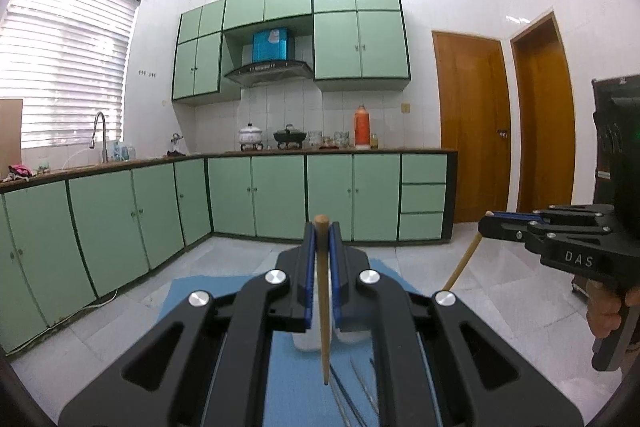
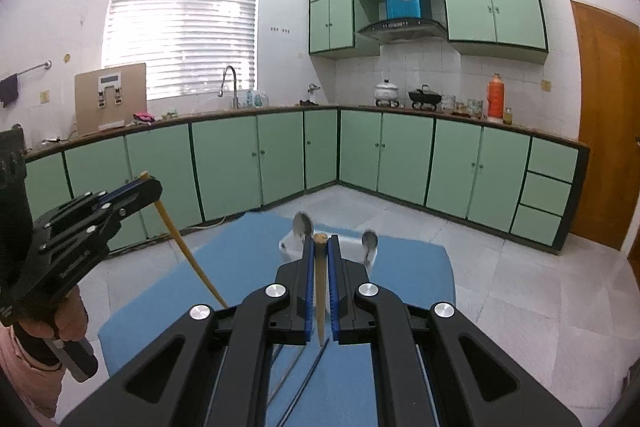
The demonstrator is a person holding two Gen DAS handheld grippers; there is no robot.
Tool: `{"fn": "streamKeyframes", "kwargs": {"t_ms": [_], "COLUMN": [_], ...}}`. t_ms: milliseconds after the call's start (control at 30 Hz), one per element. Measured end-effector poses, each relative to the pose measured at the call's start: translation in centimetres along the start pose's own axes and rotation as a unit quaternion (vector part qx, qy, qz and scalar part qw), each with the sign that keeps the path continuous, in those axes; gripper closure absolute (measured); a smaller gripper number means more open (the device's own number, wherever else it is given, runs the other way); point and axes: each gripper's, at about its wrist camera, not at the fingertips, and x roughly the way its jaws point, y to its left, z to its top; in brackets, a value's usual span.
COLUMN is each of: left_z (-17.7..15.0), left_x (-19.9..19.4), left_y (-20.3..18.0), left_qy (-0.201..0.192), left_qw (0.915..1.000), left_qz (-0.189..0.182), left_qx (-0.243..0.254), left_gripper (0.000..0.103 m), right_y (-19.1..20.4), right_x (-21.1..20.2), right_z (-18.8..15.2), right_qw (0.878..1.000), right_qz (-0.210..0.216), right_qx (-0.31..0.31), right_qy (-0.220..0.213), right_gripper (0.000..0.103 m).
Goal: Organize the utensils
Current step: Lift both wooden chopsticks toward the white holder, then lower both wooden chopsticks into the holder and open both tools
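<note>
From the left wrist, the left gripper (image 1: 321,239) pinches a wooden chopstick (image 1: 323,299) upright above the blue mat (image 1: 288,379), while from the right wrist, the right gripper (image 2: 320,247) clamps a second chopstick (image 2: 320,291) above that mat (image 2: 240,267), before a white container (image 2: 288,247) holding two spoons (image 2: 303,225).

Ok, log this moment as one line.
left gripper: shut on wooden chopstick | right gripper: shut on second chopstick | two spoons upright in clear holder
</note>
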Motion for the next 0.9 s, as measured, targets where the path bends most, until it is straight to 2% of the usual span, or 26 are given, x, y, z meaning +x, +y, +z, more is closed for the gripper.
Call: {"fn": "streamKeyframes", "kwargs": {"t_ms": [233,467,633,900], "left_z": [4.1,6.8,6.0,2.4], "left_x": [2.7,7.8,12.5,18.2], "left_y": [0.2,0.2,0.3,1.3], "left_qy": [-0.047,-0.065,-0.04,0.019], "left_qw": [0.9988,0.9978,0.9991,0.9996], "left_qz": [0.013,0.015,0.008,0.009], "left_qx": [0.009,0.002,-0.01,-0.021], "left_gripper": [0.097,0.097,0.097,0.097], "right_y": [-1.5,-2.7,-3.4,-4.3], "right_x": [0.7,4.2,8.5,14.2], "right_z": [4.8,8.2,8.2,5.8], "right_qw": [0.999,0.999,0.999,0.999], "right_qz": [-0.004,-0.016,-0.022,-0.024], "right_qx": [0.002,0.006,0.01,0.018], "right_qy": [-0.035,-0.046,-0.023,0.024], "right_gripper": [0.096,0.096,0.097,0.097]}}
